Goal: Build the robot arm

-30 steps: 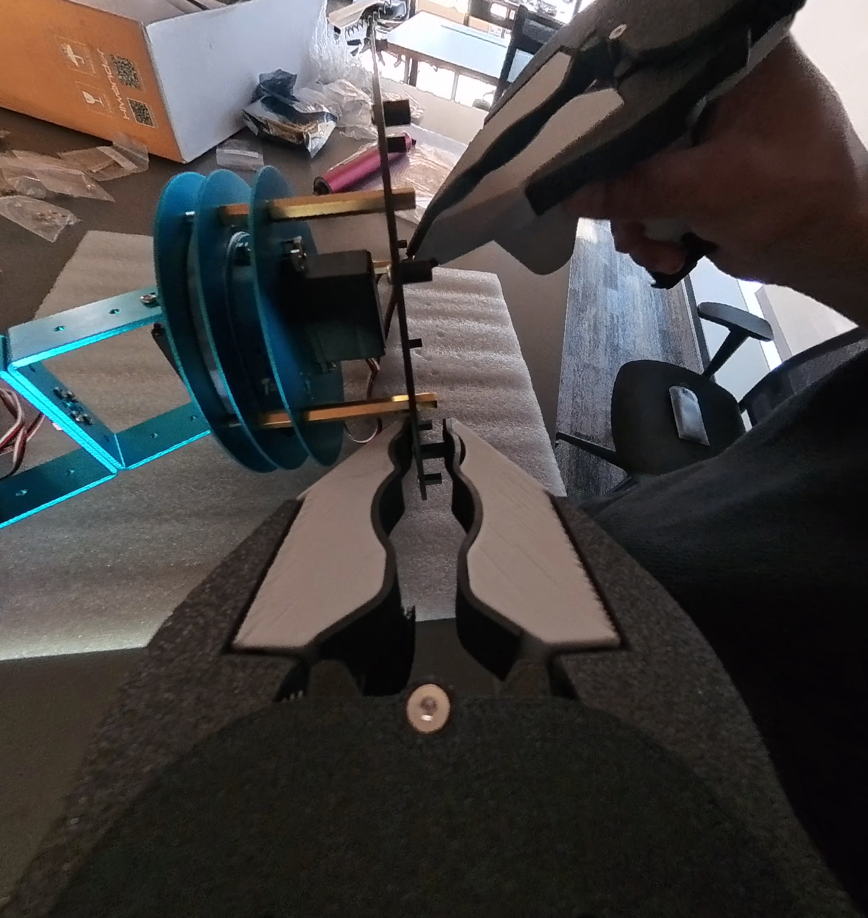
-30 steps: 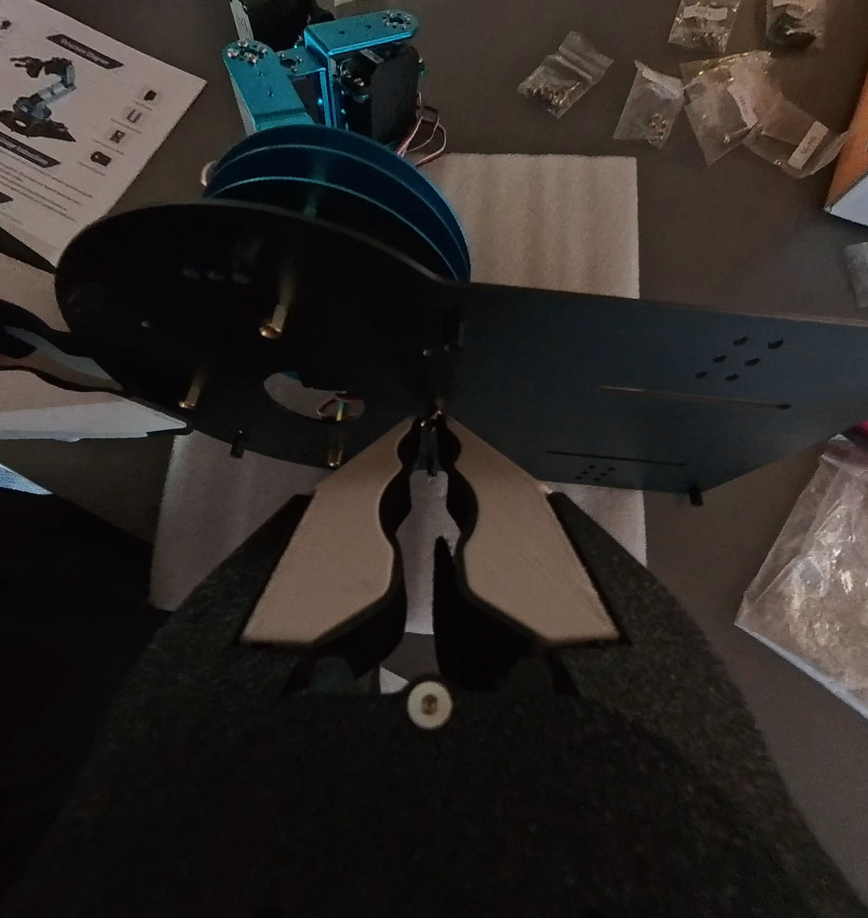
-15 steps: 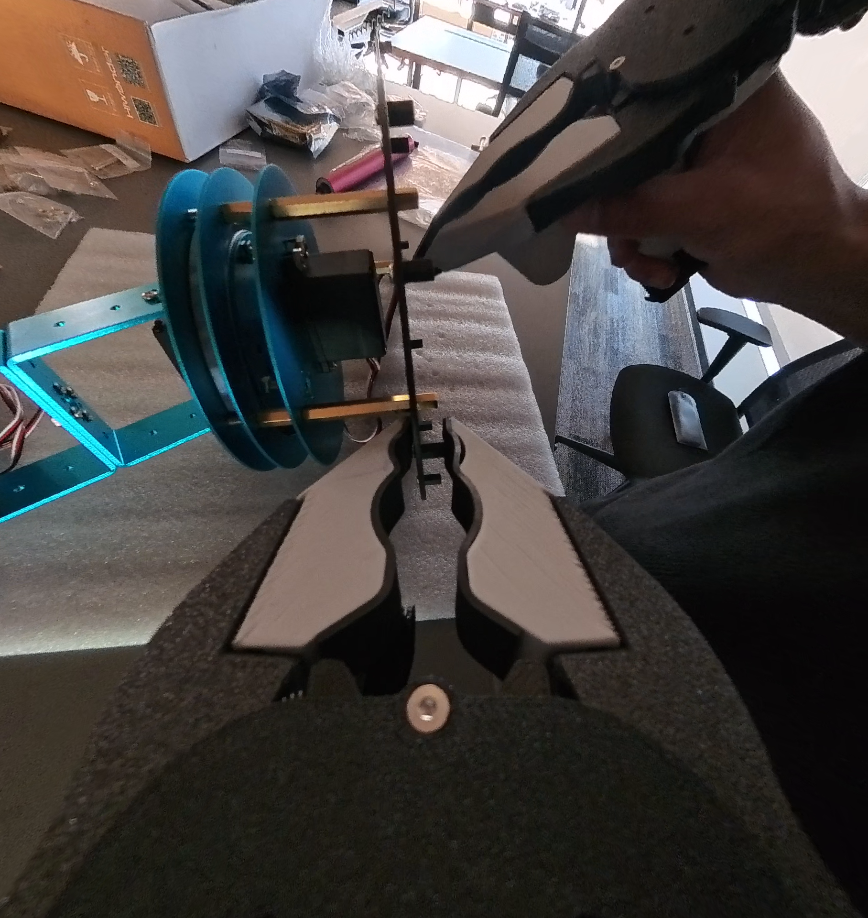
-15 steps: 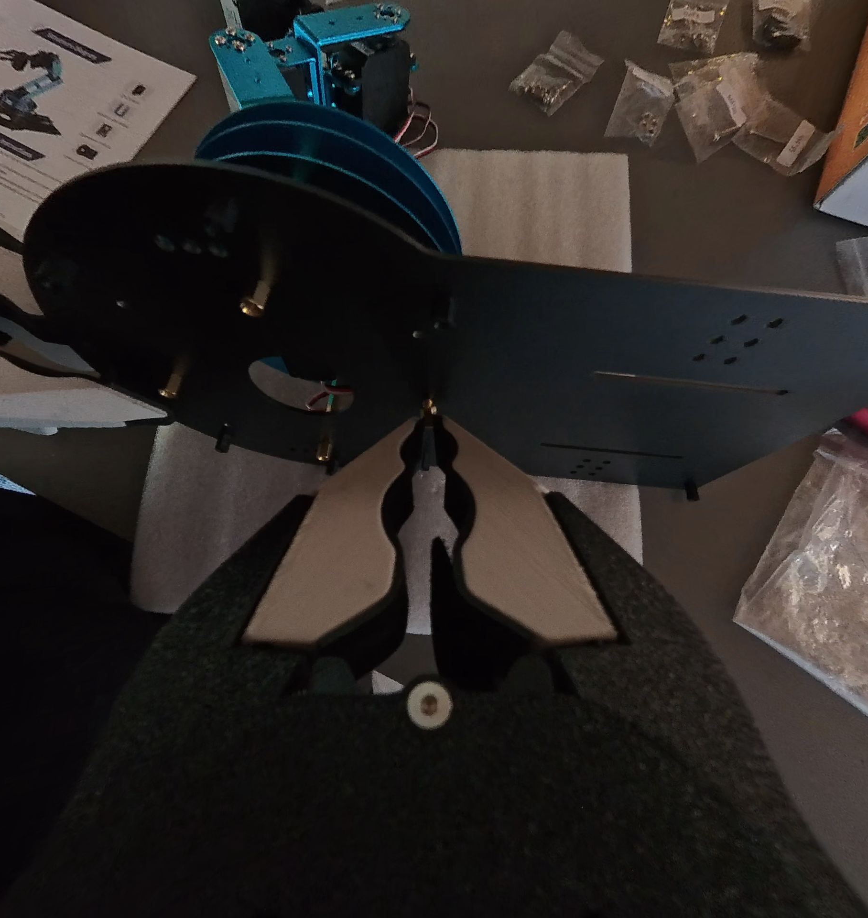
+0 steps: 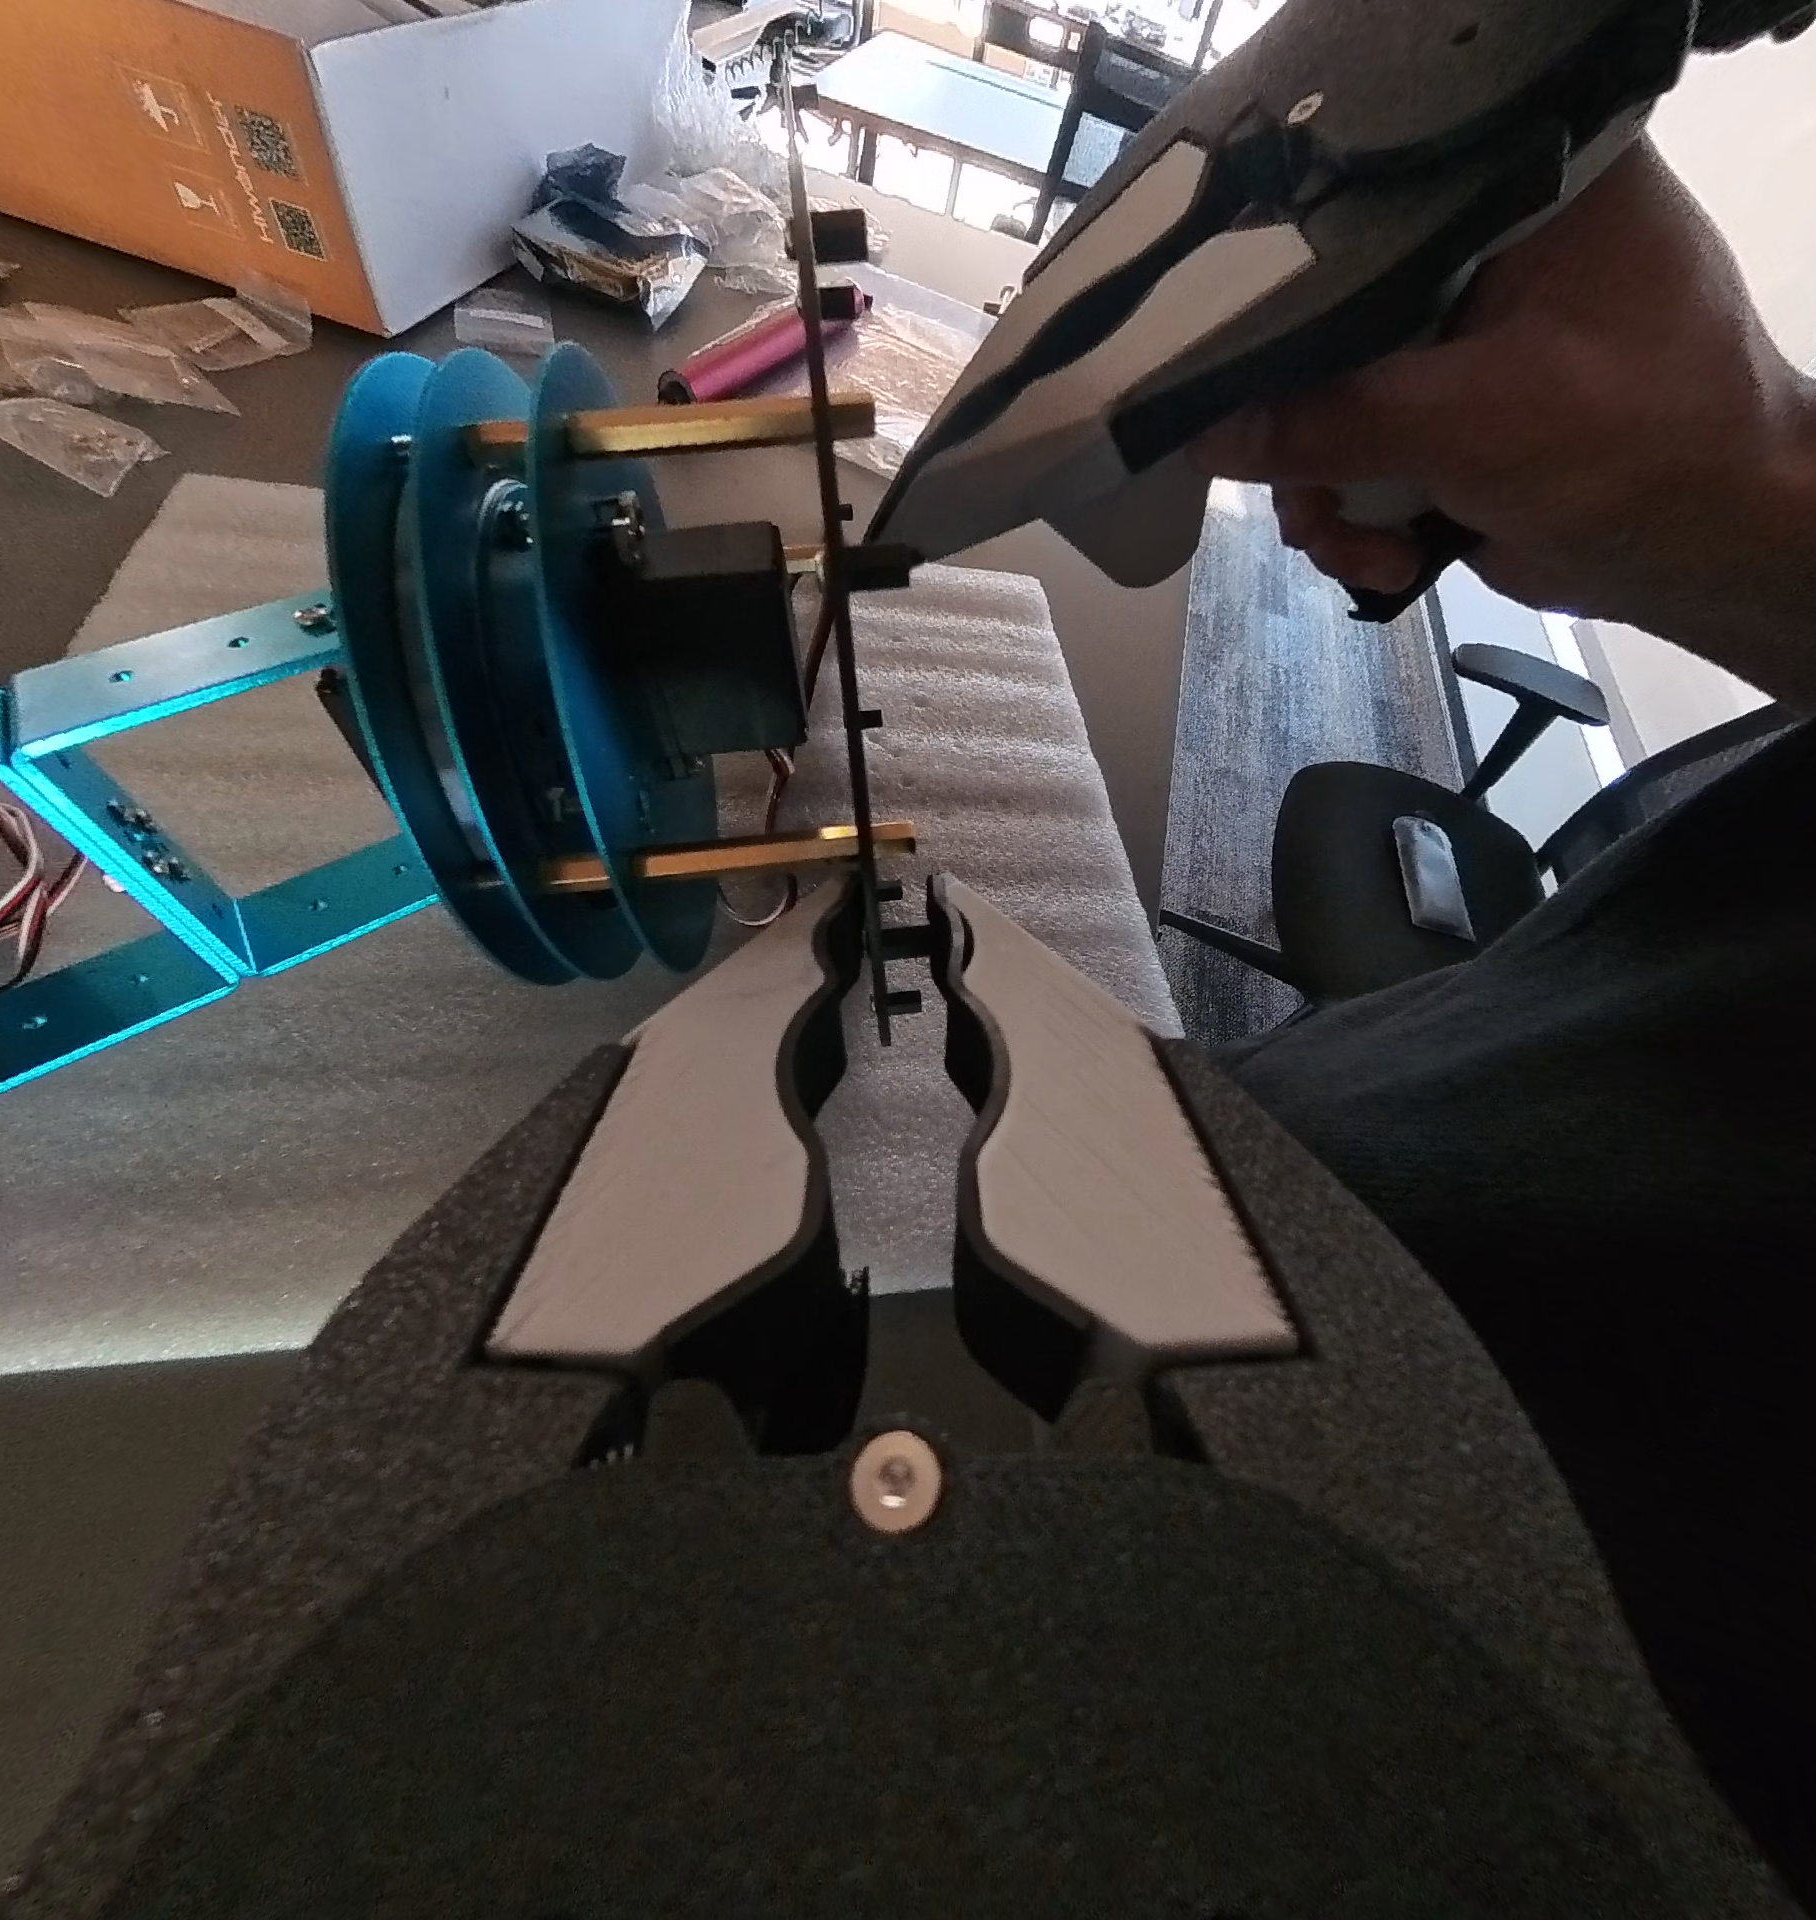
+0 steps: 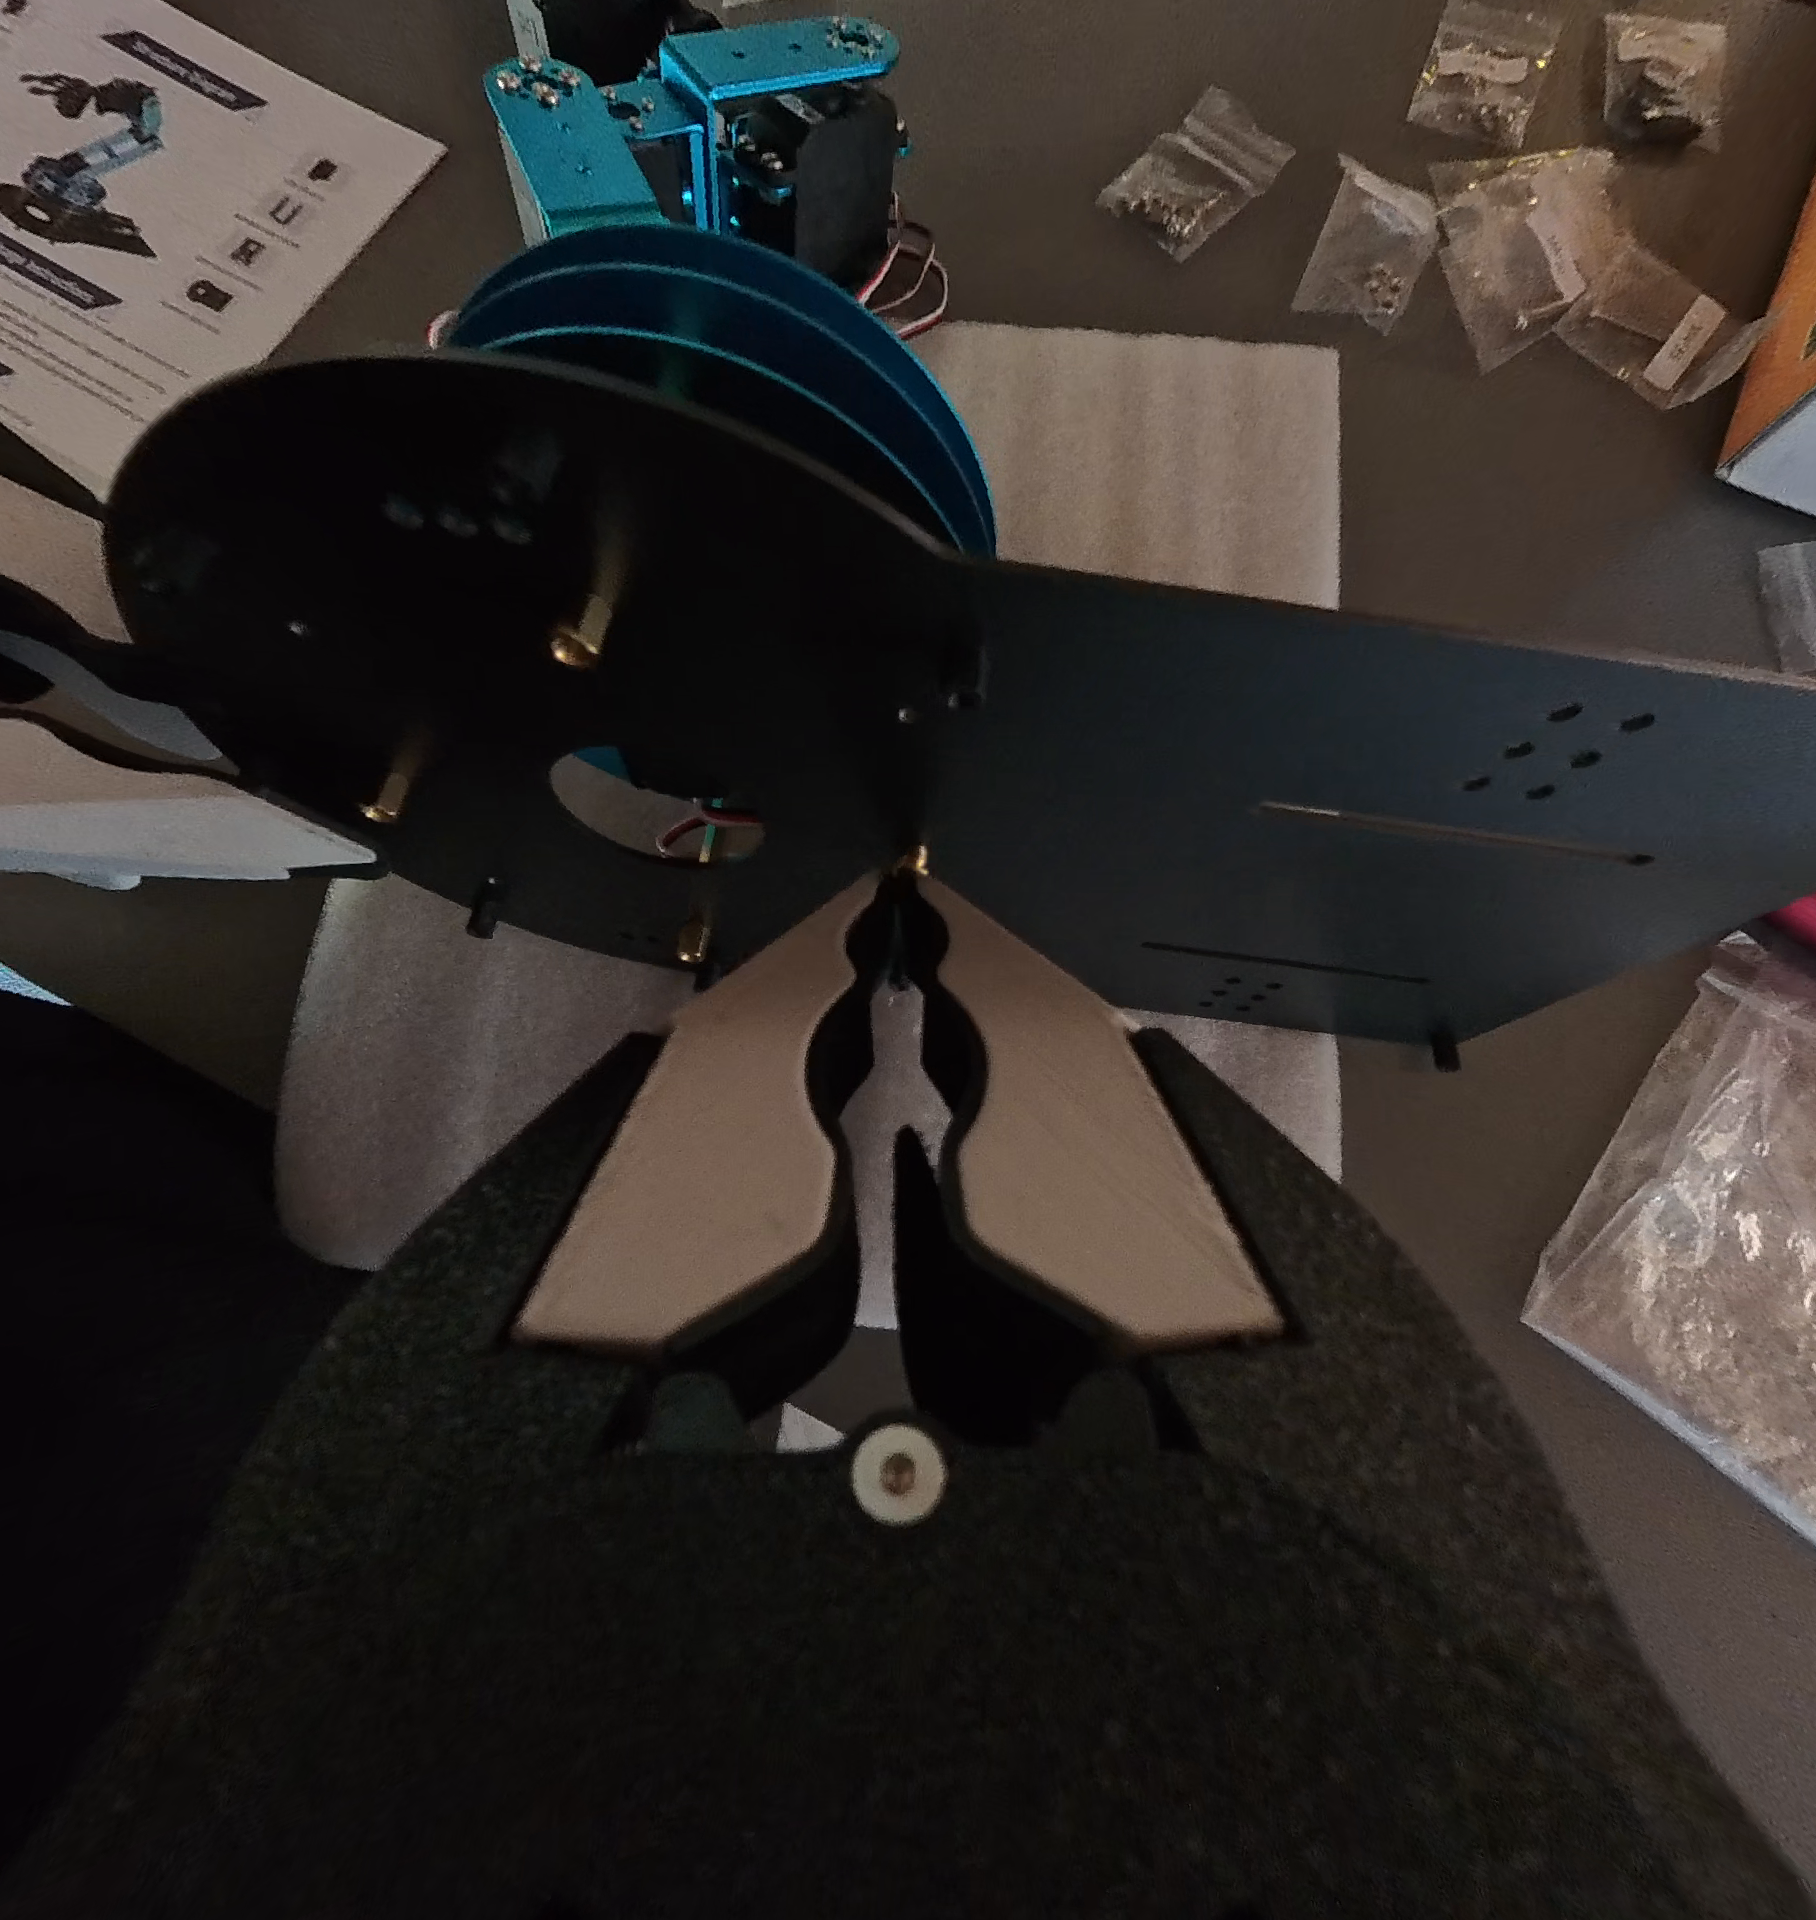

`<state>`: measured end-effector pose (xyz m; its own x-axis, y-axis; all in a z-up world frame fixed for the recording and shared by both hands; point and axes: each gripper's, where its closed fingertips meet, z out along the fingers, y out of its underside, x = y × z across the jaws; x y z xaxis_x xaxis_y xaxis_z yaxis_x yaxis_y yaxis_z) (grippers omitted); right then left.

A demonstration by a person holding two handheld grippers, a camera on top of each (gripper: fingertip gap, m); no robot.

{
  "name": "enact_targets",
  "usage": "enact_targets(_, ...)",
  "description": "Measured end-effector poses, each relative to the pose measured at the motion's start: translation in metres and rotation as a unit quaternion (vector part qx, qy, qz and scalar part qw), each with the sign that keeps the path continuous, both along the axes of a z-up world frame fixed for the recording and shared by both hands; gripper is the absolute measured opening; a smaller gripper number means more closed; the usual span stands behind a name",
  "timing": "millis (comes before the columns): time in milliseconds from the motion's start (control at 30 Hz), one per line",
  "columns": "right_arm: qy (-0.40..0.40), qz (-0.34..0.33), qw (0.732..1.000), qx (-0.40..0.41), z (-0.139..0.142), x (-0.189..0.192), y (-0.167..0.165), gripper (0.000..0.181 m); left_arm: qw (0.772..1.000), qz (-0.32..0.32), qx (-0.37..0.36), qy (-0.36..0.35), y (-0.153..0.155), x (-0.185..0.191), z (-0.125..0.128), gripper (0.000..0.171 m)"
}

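Evidently, the black plate is clamped at its edge by the left gripper, steadying it while a small black peg is pinched by the right gripper.

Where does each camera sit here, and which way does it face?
Left wrist view: on the left gripper, facing the black plate edge-on; jaws straddle its lower edge; a hand holds the right gripper.
Right wrist view: on the right gripper, looking down onto the plate's face; jaws pinch a small black part.
Shared: plate, blue discs, foam sheet.
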<state>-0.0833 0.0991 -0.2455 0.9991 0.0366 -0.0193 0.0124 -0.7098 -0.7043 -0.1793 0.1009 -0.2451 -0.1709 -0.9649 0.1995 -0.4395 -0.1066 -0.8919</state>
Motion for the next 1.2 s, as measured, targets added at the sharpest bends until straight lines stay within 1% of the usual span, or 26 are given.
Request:
enact_targets(100, -0.001, -0.007, 1.0, 0.0, -0.002, 0.005, 0.0, 0.0, 1.0, -0.001, -0.001, 0.0, 0.0, 0.0, 0.0, 0.011)
enact_targets(233, 0.013, -0.008, 1.0, 0.01, 0.002, 0.005, 0.002, 0.0, 1.0, -0.001, -0.001, 0.0, 0.0, 0.0, 0.0, 0.011)
enact_targets(300, -0.007, -0.018, 1.0, 0.0, -0.002, 0.015, -0.003, 0.0, 1.0, -0.001, 0.0, 0.0, 0.0, 0.0, 0.0, 0.011)
enact_targets(367, 0.008, -0.011, 1.0, 0.001, -0.005, 0.017, -0.009, 0.0, 1.0, 0.001, -0.001, 0.0, 0.0, 0.0, 0.0, 0.011)
enact_targets(433, 0.033, 0.014, 0.999, -0.008, -0.019, 0.012, -0.017, 0.01, 1.0, 0.002, -0.004, 0.0, 0.0, 0.0, 0.0, 0.011)
enact_targets(533, 0.024, 0.009, 0.999, -0.039, -0.047, 0.025, -0.033, 0.009, 1.0, 0.002, -0.004, 0.0, 0.0, 0.0, 0.0, 0.011)
enact_targets(633, 0.029, 0.012, 0.999, -0.037, -0.057, 0.035, -0.041, 0.009, 1.0, 0.003, -0.003, 0.001, 0.0, 0.0, 0.0, 0.011)
enact_targets(733, 0.031, 0.035, 0.999, -0.018, -0.059, 0.041, -0.041, 0.01, 1.0, 0.003, -0.003, 0.003, 0.0, 0.0, 0.0, 0.011)
enact_targets(800, 0.045, 0.064, 0.997, -0.002, -0.061, 0.039, -0.036, 0.017, 1.0, 0.003, -0.002, 0.004, 0.0, 0.0, 0.0, 0.011)
enact_targets(933, 0.058, 0.099, 0.993, 0.015, -0.067, 0.034, -0.028, 0.018, 1.0, 0.005, 0.003, 0.008, 0.0, 0.0, -0.001, 0.011)
enact_targets(1033, 0.054, 0.102, 0.993, 0.012, -0.069, 0.031, -0.03, 0.018, 1.0, 0.011, 0.005, 0.01, 0.0, 0.0, -0.001, 0.011)
enact_targets(1200, 0.074, 0.104, 0.992, 0.014, -0.068, 0.024, -0.04, 0.016, 1.0, 0.02, 0.004, 0.011, 0.001, 0.0, -0.001, 0.011)
